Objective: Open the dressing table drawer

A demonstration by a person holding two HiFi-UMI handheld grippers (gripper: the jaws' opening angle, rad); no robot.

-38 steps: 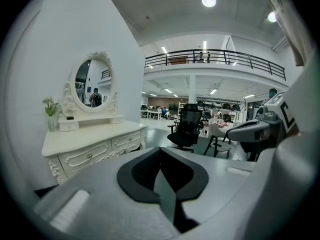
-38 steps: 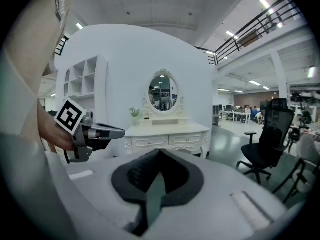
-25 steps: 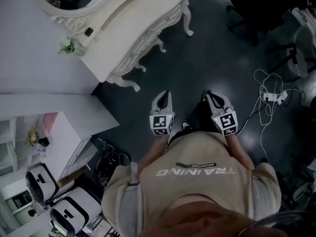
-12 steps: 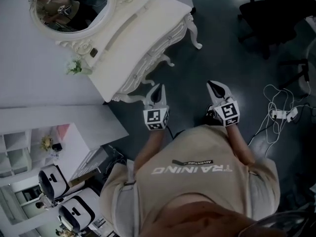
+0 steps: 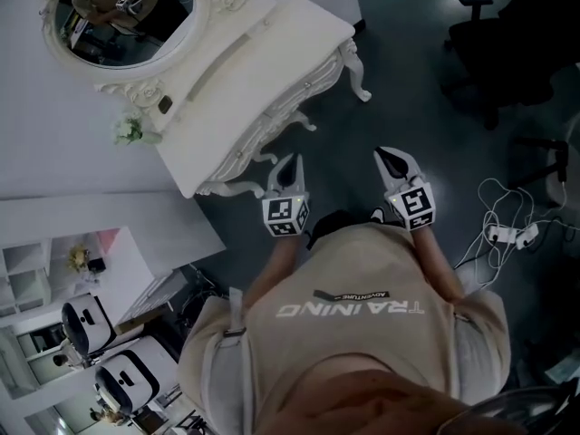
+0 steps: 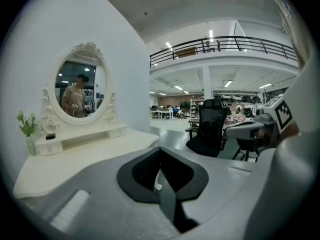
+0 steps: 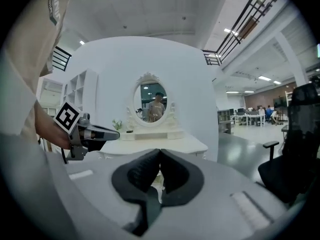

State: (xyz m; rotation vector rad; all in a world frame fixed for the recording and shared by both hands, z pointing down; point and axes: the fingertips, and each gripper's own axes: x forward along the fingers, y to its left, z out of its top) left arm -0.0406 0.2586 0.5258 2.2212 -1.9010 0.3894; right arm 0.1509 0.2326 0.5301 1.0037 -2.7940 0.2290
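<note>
The white dressing table (image 5: 263, 43) with its oval mirror (image 5: 122, 12) stands against the wall at the upper left of the head view. Its carved drawer front (image 5: 288, 96) faces the dark floor and looks closed. My left gripper (image 5: 290, 161) is shut and empty, its tip just off the table's near leg (image 5: 237, 187) and short of the front. My right gripper (image 5: 391, 155) is also shut and empty, over the floor farther right. The left gripper view has the table top (image 6: 90, 156) to the left of the jaws. The right gripper view has the table (image 7: 165, 145) straight ahead.
A small plant (image 5: 127, 131) stands at the table's left end. A white shelf unit (image 5: 91, 243) and white machines (image 5: 86, 320) are at the lower left. Black office chairs (image 5: 494, 53) stand at the upper right, and cables with a power strip (image 5: 507, 234) lie on the floor at right.
Both grippers and the person have moved toward the dressing table, which now sits closer and fuller in the head view. Both grippers stay shut.
</note>
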